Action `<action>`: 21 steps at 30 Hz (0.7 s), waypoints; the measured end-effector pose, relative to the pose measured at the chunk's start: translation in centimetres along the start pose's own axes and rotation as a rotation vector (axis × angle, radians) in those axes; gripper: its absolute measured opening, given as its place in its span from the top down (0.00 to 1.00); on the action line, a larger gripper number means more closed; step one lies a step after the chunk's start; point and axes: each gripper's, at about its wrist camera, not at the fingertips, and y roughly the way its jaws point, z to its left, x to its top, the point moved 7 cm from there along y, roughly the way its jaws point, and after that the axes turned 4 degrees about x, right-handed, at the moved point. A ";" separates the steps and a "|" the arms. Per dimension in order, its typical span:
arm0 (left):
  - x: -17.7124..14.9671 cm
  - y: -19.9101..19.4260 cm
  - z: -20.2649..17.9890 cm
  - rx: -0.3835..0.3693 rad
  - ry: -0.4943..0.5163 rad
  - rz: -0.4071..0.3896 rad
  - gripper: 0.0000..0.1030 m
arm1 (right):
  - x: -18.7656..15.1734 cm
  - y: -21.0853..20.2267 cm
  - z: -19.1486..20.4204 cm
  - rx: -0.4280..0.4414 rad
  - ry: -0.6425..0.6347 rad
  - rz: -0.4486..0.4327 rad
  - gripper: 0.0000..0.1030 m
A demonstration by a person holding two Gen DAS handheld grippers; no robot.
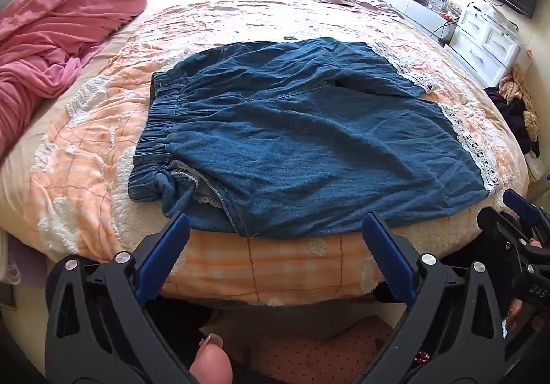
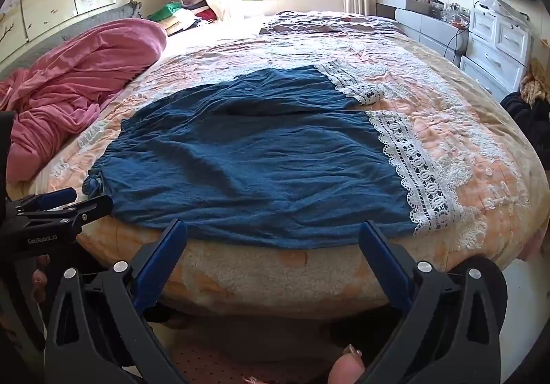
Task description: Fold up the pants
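The blue denim pants (image 1: 302,143) are lying spread flat on the quilted peach bedspread (image 1: 86,129), long axis running crosswise to both claws, elastic waistband (image 1: 154,143) leftward, white lace cuffs (image 2: 416,171) rightward. The left gripper (image 1: 275,229) and right gripper (image 2: 273,236) are being held released, empty, just short of the near hem; the left is judged nearer the waistband.

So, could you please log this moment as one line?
pants: spread flat on bed | left gripper: open, empty | right gripper: open, empty | fold: not begun
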 end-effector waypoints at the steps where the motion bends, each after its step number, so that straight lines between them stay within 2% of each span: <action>1: 0.0 0.0 0.0 0.000 -0.001 0.001 0.09 | 0.0 0.0 -0.1 -0.006 -0.004 0.000 0.04; 21: 0.2 -0.3 -0.1 -0.013 0.001 -0.005 0.08 | 0.3 -0.7 0.6 -0.009 -0.033 -0.019 0.04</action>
